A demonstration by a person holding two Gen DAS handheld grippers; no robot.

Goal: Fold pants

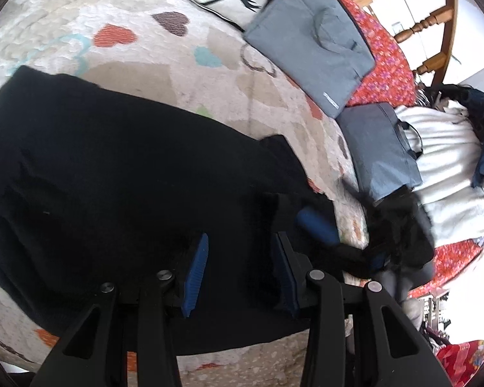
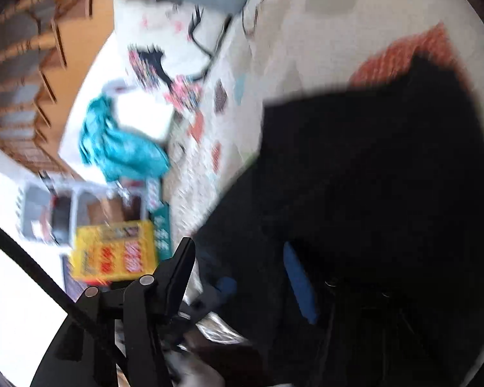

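Black pants [image 1: 113,167] lie spread on a cream quilt with coloured hearts [image 1: 164,64]. My left gripper [image 1: 238,251] sits low over their near part. Dark cloth is bunched between its blue pads [image 1: 196,271], which look closed on it. In the left wrist view one blue finger [image 1: 316,225] of the other gripper shows at the pants' right edge. In the blurred right wrist view the right gripper [image 2: 238,258] stands open. One black finger [image 2: 177,267] is over the quilt edge, its blue pad [image 2: 298,283] is against the black pants [image 2: 371,177], and nothing is pinched.
Two grey laptop bags [image 1: 309,42] [image 1: 377,151] lie at the right, beside a white garment [image 1: 445,161] and a red flowered cover [image 1: 387,64]. A wooden rail [image 1: 429,22] stands behind. Teal cloth [image 2: 119,142] and a yellow box [image 2: 116,254] lie beyond the quilt's edge.
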